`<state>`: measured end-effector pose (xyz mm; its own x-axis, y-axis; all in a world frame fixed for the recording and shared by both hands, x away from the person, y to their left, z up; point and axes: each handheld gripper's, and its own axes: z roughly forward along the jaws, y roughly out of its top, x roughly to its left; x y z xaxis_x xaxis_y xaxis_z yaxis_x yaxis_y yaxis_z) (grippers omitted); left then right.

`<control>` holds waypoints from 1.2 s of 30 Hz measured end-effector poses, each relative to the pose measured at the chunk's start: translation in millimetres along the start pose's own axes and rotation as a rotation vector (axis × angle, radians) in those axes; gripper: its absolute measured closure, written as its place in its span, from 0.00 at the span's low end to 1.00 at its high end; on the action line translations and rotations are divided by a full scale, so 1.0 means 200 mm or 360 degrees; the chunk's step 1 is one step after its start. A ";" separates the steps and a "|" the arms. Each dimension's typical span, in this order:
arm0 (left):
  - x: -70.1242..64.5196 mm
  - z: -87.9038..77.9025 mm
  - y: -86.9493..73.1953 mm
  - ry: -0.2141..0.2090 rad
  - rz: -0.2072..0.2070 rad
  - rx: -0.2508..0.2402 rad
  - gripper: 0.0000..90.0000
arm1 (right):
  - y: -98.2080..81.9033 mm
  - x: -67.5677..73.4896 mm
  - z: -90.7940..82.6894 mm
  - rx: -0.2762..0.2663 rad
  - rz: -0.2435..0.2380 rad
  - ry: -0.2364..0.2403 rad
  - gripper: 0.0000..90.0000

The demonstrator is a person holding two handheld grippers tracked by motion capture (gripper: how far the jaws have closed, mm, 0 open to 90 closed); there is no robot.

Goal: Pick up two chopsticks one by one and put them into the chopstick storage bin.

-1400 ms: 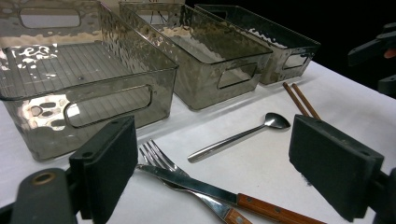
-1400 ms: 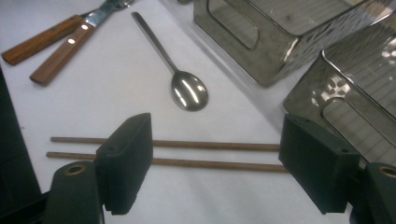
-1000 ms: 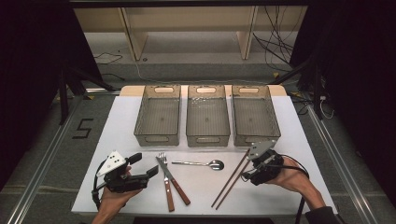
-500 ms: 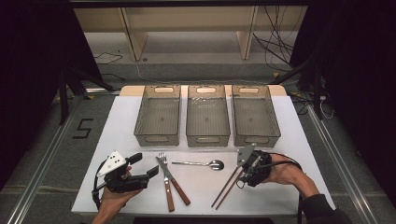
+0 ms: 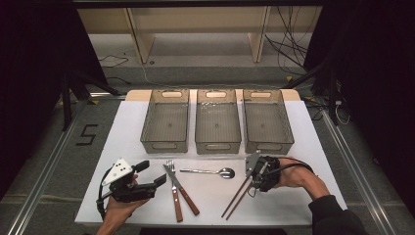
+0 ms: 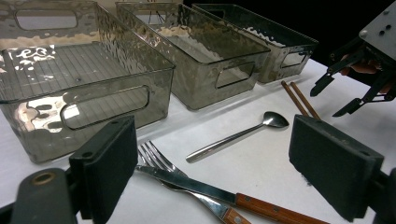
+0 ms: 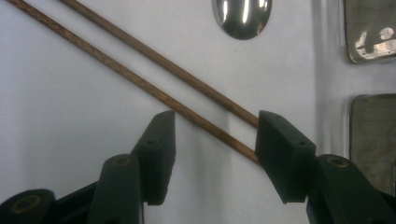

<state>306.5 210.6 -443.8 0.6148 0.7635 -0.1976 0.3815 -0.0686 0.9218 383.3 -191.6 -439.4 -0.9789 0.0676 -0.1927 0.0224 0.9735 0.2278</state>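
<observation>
A pair of brown wooden chopsticks [image 5: 238,195] lies on the white table [image 5: 293,142], right of centre near the front. My right gripper [image 5: 258,175] points down over their upper ends. In the right gripper view my right gripper [image 7: 212,135] is open, its jaws either side of the chopsticks [image 7: 154,91] and shut on nothing. A steel spoon [image 5: 209,171] lies to the left, then a wooden-handled knife [image 5: 182,190] and fork [image 5: 173,193]. My left gripper [image 5: 152,173] rests open at the front left, aimed at the fork [image 6: 156,158], knife [image 6: 201,189] and spoon [image 6: 233,137].
Three smoky transparent bins stand in a row behind the cutlery: left [image 5: 165,139], middle [image 5: 217,142], right [image 5: 268,141]. All three look empty. Bare white table lies right of the chopsticks and left of my left gripper. The table's front edge is close to both hands.
My right gripper has moved left and down over the upper ends of the chopsticks. My left gripper has stayed put.
</observation>
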 end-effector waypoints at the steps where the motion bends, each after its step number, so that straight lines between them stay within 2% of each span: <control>1: 0.00 0.00 0.00 0.0000 0.0000 0.0000 0.17 | 0.00 0.00 0.00 0.0005 -0.0008 0.0011 0.55; 8: 0.00 0.00 0.00 -0.0001 0.0000 0.0000 0.17 | 0.01 -0.01 0.03 0.0020 -0.0063 0.0046 0.58; 18: 0.00 0.00 0.00 -0.0001 0.0000 0.0001 0.17 | 0.01 -0.02 0.06 0.0024 -0.0078 0.0065 0.60; 24: 0.00 0.00 0.00 -0.0001 0.0000 0.0000 0.17 | 0.00 -0.04 0.08 0.0023 -0.0081 0.0114 0.62; 36: 0.00 0.00 0.00 0.0000 -0.0002 0.0004 0.17 | -0.01 -0.04 0.09 0.0019 -0.0110 0.0161 0.64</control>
<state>306.6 210.2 -443.5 0.6145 0.7635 -0.1988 0.3839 -0.0692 0.9208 394.5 -189.9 -455.2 -0.9937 -0.0219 -0.1101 -0.0443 0.9776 0.2059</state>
